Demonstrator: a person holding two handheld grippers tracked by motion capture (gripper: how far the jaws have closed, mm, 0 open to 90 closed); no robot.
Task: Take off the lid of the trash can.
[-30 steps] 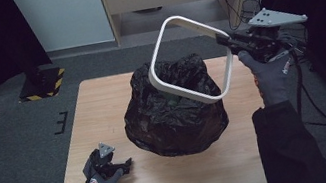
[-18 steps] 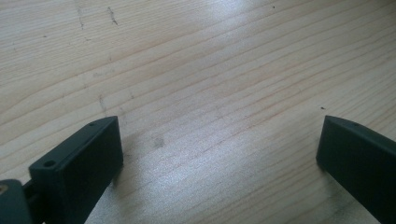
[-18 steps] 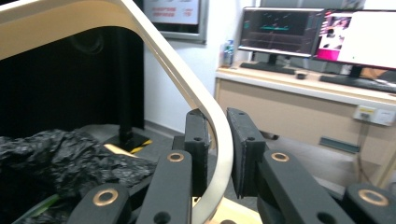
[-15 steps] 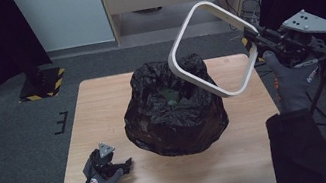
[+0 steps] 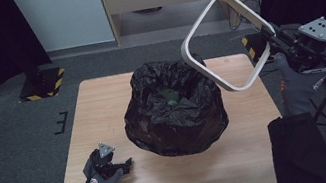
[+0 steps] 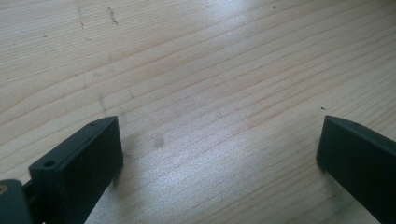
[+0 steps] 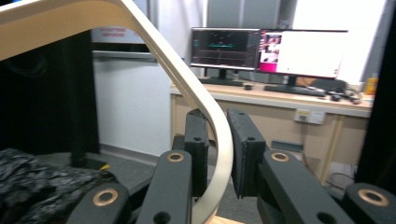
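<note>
While the left gripper [image 5: 122,165] sits low at the bottom left of the high view, resting on the wooden table [image 5: 102,102], its jaws stand wide apart with bare wood between them; hand gloved, forearm coming in from the bottom edge; idle, touching nothing but the tabletop. Mid frame: black bin bag [image 5: 174,107] slumped on the table, mouth open upward, something greenish inside, too dark to tell what. Further up and right: right gripper [image 5: 275,40] held high off the table's right edge, forearm rising near vertical from the lower right, gloved wrist bent so the jaws point toward the upper left; jaws clamped on the white frame [image 5: 223,42], a rounded-square hoop, pinched at one bend, as the right gripper view shows with the frame [image 7: 212,126] between the pads; hoop tilted in the air, its lower left corner over the bag's far right rim, not touching as far as I can tell. Step in hand, I'd judge: the hoop is held off the bag; next move likely calls for putting it down clear of the bag without snagging the plastic, left gripper free to steady the bag. Background: desk with monitors [image 7: 266,51].
</note>
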